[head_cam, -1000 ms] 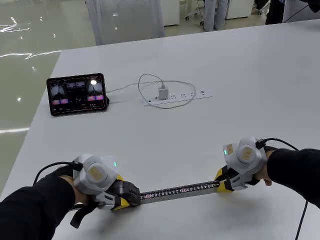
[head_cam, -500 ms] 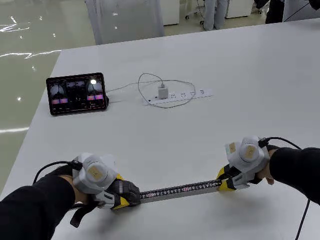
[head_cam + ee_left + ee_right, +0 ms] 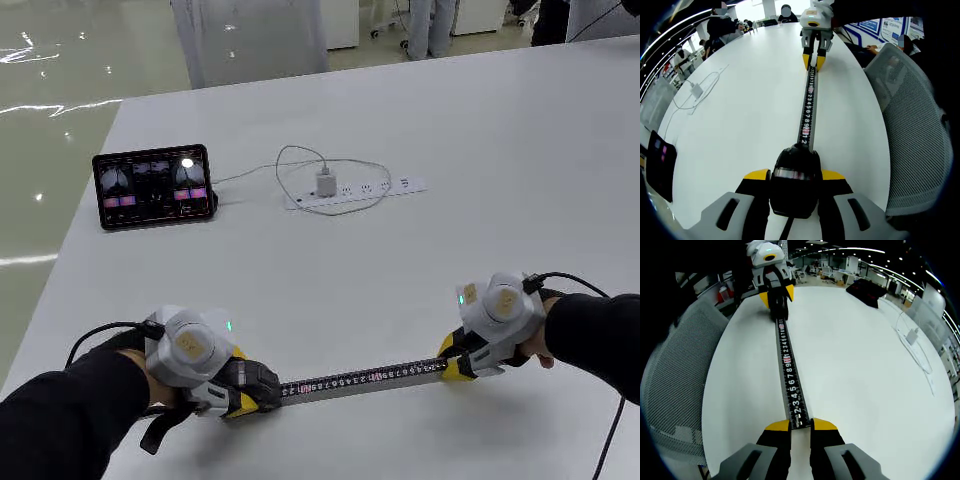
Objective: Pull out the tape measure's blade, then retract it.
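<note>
Along the near edge of the desk [image 3: 400,260], gripping the case of the tape measure [image 3: 256,384] tight in the left hand-held gripper [image 3: 795,175], pinching the tip of the blade [image 3: 789,375], seemingly at its hook, in the right hand-held gripper [image 3: 800,425]. Stretched flat between both, numbers up.

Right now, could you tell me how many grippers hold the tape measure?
2: the left gripper clamps the case; the right gripper pinches the blade tip.

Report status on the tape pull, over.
Left gripper shut on tape measure. Right gripper shut on blade, extended flat on table. Power strip, tablet well clear.
</note>
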`<state>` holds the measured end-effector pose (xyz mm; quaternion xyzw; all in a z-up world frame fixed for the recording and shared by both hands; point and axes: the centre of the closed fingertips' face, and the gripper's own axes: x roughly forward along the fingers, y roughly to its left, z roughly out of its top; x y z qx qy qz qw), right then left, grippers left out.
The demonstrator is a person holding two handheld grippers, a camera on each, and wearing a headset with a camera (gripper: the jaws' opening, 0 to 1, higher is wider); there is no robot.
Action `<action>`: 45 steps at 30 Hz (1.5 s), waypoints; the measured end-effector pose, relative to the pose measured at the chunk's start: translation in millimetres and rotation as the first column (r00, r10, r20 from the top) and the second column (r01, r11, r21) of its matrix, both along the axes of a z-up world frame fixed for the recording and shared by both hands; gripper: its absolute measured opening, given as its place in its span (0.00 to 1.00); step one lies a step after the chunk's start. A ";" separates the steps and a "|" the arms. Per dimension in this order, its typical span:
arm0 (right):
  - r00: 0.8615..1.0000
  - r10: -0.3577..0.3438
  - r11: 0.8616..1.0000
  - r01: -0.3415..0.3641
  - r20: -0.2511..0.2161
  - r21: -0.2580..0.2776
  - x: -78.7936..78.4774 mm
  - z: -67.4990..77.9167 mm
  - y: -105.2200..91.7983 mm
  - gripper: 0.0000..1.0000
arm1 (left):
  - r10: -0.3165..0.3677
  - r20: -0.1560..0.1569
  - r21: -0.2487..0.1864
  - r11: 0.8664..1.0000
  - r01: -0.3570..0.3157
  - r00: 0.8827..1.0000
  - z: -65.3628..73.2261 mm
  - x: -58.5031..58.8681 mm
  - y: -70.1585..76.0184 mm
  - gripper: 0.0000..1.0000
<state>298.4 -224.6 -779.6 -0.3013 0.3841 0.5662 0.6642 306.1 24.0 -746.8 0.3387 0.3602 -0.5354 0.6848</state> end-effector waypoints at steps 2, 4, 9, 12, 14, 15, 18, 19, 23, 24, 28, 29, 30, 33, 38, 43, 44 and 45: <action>1.000 -0.001 1.000 0.001 -0.001 0.001 0.6 -0.9 -0.2 0.10 | 0.001 0.000 -0.001 1.000 -0.001 1.000 -0.1 0.0 -0.1 0.31; 1.000 0.002 1.000 -0.002 0.001 0.000 0.7 -1.1 -0.3 0.10 | 0.001 0.000 -0.002 1.000 -0.001 1.000 -0.1 0.0 -0.2 0.31; 1.000 0.028 0.999 -0.028 0.008 -0.019 0.2 -0.8 0.1 0.10 | 0.001 0.000 -0.001 1.000 -0.001 1.000 -0.5 0.4 -0.6 0.31; 0.999 0.032 0.999 -0.032 0.005 -0.024 0.6 -1.1 0.1 0.11 | 0.001 0.000 -0.001 1.000 -0.001 1.000 -0.6 0.5 -0.9 0.31; 1.000 0.030 0.999 -0.030 0.003 -0.025 0.8 -1.2 0.1 0.11 | 0.001 0.000 -0.002 1.000 -0.001 1.000 -0.7 0.8 -0.9 0.31; 0.999 0.034 0.999 -0.033 0.004 -0.027 0.4 -0.9 0.4 0.11 | 0.001 0.001 -0.003 1.000 -0.001 1.000 -0.8 0.9 -1.1 0.31; 1.000 0.029 0.999 -0.029 0.001 -0.037 -0.1 -0.4 1.3 0.11 | 0.008 -0.005 -0.006 1.000 -0.008 1.000 -0.8 1.8 -2.0 0.32; 1.000 0.029 0.999 -0.029 0.001 -0.042 0.1 -0.6 1.7 0.11 | 0.005 -0.005 -0.005 1.000 -0.005 1.000 -0.9 2.2 -2.0 0.32; 0.998 0.059 0.995 -0.058 0.003 -0.082 -1.2 -0.2 2.4 0.12 | -0.014 -0.009 0.014 1.000 0.014 1.000 -0.8 1.3 -2.0 0.32; 0.998 0.068 0.994 -0.068 0.004 -0.089 -1.3 -0.3 2.4 0.12 | -0.018 -0.008 0.018 1.000 0.019 1.000 -0.6 1.0 -2.0 0.32; 0.995 0.101 0.990 -0.099 0.010 -0.104 -1.3 -0.8 1.3 0.12 | -0.026 -0.002 0.025 0.999 0.026 1.000 -0.6 0.6 -2.0 0.32; 0.995 0.102 0.989 -0.101 0.010 -0.104 -1.2 -1.0 1.3 0.12 | -0.028 0.001 0.024 0.999 0.028 1.000 -0.5 0.6 -2.1 0.32; 0.995 0.103 0.989 -0.101 0.009 -0.105 -1.1 -1.0 1.3 0.12 | -0.028 0.001 0.023 0.999 0.027 1.000 -0.4 0.7 -2.0 0.32; 0.993 0.116 0.987 -0.114 0.011 -0.112 -1.2 -1.0 1.2 0.12 | -0.028 0.002 0.022 0.999 0.028 1.000 0.0 1.1 -1.9 0.32; 0.987 0.160 0.980 -0.156 0.024 -0.122 -1.8 -1.5 0.7 0.13 | -0.030 0.004 0.024 0.999 0.030 1.000 0.5 0.8 -2.3 0.32; 0.989 0.148 0.981 -0.145 0.015 -0.129 -1.0 -1.6 1.1 0.13 | -0.031 0.006 0.028 0.999 0.030 1.000 0.4 0.9 -2.4 0.32; 0.989 0.147 0.981 -0.144 0.015 -0.132 -1.0 -1.6 1.2 0.13 | -0.030 0.006 0.028 0.999 0.030 1.000 0.3 0.9 -2.5 0.32; 0.989 0.148 0.980 -0.144 0.015 -0.137 -0.9 -1.6 1.5 0.13 | -0.032 0.006 0.029 0.999 0.032 0.999 0.2 0.6 -2.4 0.32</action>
